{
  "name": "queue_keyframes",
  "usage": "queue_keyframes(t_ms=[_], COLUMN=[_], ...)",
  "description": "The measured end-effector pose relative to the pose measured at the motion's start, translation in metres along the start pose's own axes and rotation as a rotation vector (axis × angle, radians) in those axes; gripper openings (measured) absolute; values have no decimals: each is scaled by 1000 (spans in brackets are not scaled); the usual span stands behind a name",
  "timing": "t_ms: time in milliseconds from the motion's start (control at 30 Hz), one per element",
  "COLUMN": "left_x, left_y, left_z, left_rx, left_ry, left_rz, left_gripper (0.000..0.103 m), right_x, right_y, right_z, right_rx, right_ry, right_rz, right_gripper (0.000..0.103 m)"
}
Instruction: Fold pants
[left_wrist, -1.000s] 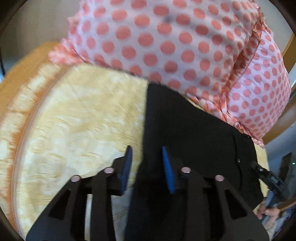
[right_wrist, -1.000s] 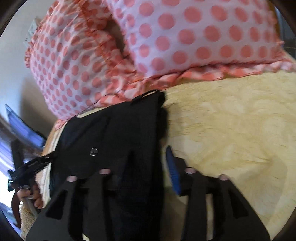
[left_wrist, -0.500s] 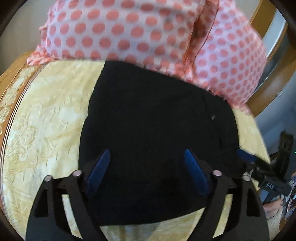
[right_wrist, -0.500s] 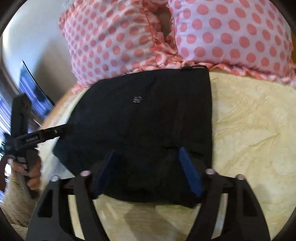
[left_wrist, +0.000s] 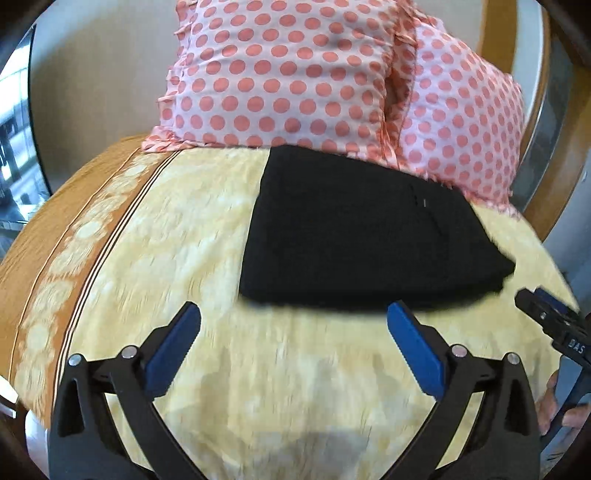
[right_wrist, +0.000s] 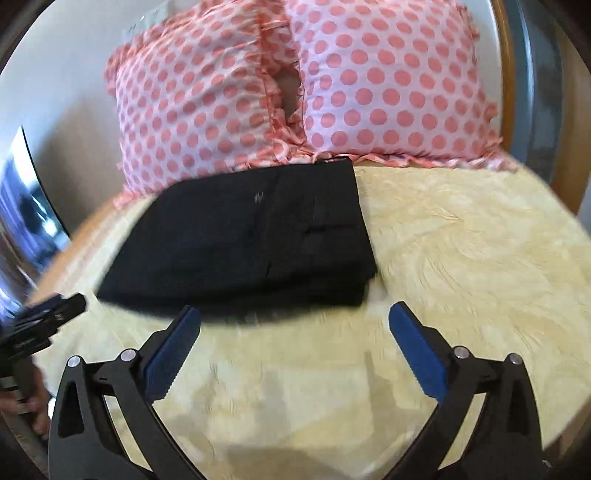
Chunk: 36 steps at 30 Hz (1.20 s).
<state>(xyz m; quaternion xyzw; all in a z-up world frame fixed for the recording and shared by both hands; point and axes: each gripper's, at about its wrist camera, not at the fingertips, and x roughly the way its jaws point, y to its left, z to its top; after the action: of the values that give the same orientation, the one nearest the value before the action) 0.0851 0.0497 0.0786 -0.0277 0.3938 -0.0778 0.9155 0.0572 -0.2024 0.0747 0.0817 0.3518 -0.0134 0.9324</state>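
The black pants (left_wrist: 354, 232) lie folded into a compact stack on the yellow bedspread (left_wrist: 192, 236), their far edge against the dotted pillows. In the right wrist view the same pants (right_wrist: 251, 236) show a button and a pocket seam. My left gripper (left_wrist: 293, 314) hovers just short of the pants' near edge, jaws opening wide, nothing between them. My right gripper (right_wrist: 293, 314) likewise sits back from the near edge, jaws opening wide and empty. Each gripper shows at the other view's side, held by a hand.
Two pink pillows with coral dots (left_wrist: 288, 74) (right_wrist: 388, 74) lean at the head of the bed. A wooden headboard (left_wrist: 535, 147) rises at the right. The orange border of the spread (left_wrist: 48, 236) runs along the left edge.
Both grippers let go of the pants, opened wide and pulled back toward me. The pants now lie folded in front of the fingertips instead of under them.
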Motion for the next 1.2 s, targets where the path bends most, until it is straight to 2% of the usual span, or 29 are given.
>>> queue_keyframes(t_ms=[133,300,500,600,867,1200], left_x=[-2,1,7,7,4,3], left_y=[-4,-8,-14,-17,-17,-17], left_z=[-27,-45,-55,-60,-65,-65], left_rx=[28,60,88,102,99,95], left_ry=[6,38,55,32,-14,-23], left_rz=[41,49,59,75,75,78], left_gripper=[101,101,101,101,101,101], right_x=[-7,2,6,10,8,7], right_y=[21,32,39,40,42,43], right_z=[-26,-43,-54,-58,-64,-64], right_rx=[-84,-89,-96,-91,-68,-59], right_ry=[-16,35,49,68,36,27], right_rz=[-33,-15,-40,-57,-91,-102], right_gripper=[102,102,102,102,102,102])
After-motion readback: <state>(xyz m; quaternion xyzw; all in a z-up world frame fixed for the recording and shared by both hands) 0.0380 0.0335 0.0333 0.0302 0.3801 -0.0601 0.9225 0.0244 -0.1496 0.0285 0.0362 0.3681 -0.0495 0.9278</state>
